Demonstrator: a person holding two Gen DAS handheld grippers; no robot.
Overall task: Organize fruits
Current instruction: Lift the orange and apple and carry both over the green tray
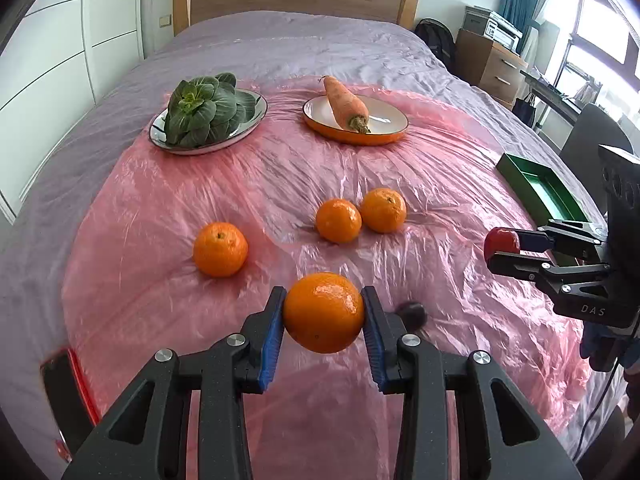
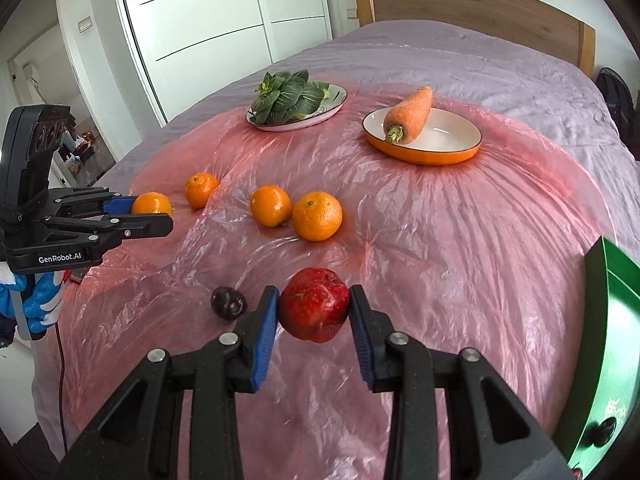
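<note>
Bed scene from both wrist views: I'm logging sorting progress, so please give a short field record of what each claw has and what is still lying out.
left claw: shut on an orange, lifted off the sheet
right claw: shut on a red fruit, lifted off the sheet
loose oranges: three on the pink plastic sheet, one alone, two touching
dark small fruit: on the sheet
leafy greens: on a silver-rimmed plate
carrot: on the orange-rimmed plate
green tray: at the sheet's right edge, its visible part bare

Red fruit (image 2: 313, 305) between blue pads (image 2: 265, 336)
</note>
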